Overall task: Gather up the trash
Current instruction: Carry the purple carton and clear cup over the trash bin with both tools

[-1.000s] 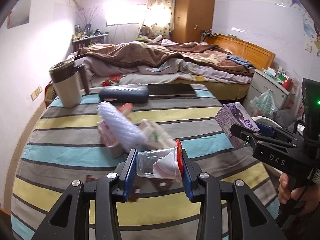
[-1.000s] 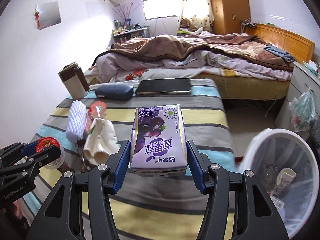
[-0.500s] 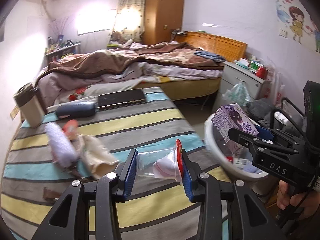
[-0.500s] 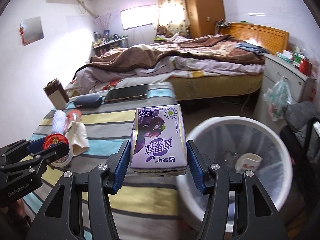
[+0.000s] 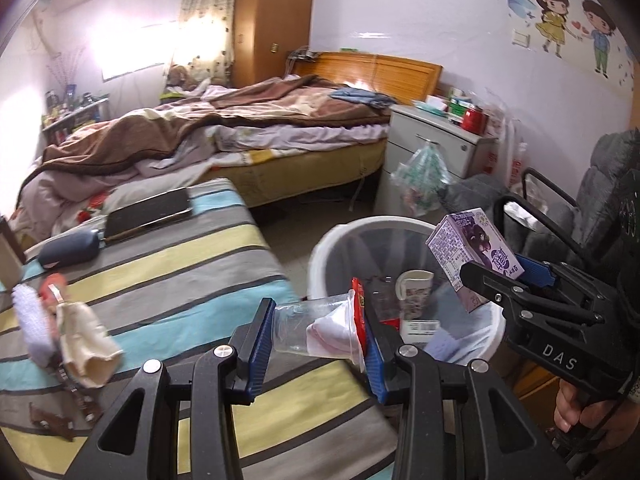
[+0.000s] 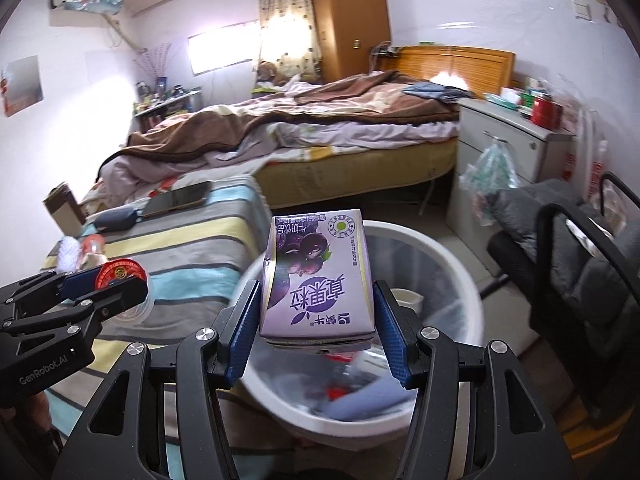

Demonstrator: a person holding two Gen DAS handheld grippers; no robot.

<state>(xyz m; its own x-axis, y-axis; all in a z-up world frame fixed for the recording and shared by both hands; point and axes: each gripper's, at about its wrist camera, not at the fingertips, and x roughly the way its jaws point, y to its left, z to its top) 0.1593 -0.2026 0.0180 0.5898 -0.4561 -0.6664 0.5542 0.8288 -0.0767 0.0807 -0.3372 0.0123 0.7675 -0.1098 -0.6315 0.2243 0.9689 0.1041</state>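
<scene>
My left gripper [image 5: 318, 332] is shut on a clear plastic cup [image 5: 316, 330] with a red lid and crumpled tissue inside, held over the striped table's right edge beside the bin. My right gripper [image 6: 316, 320] is shut on a purple milk carton [image 6: 318, 276] and holds it above the white trash bin [image 6: 464, 280]. The carton [image 5: 472, 256] and bin [image 5: 320, 256] also show in the left wrist view. The bin holds a paper cup [image 5: 414, 290] and other scraps.
On the striped table [image 5: 160, 280] lie a white brush [image 5: 30, 328], a cream cloth [image 5: 86, 346], a dark case [image 5: 68, 248] and a tablet [image 5: 148, 214]. A bed [image 5: 240, 136], a white nightstand [image 5: 432, 148] and a grey chair [image 6: 580, 264] stand around the bin.
Both grippers have swung right from over the table toward the bin, each keeping its hold. The carton now hangs over the bin's opening.
</scene>
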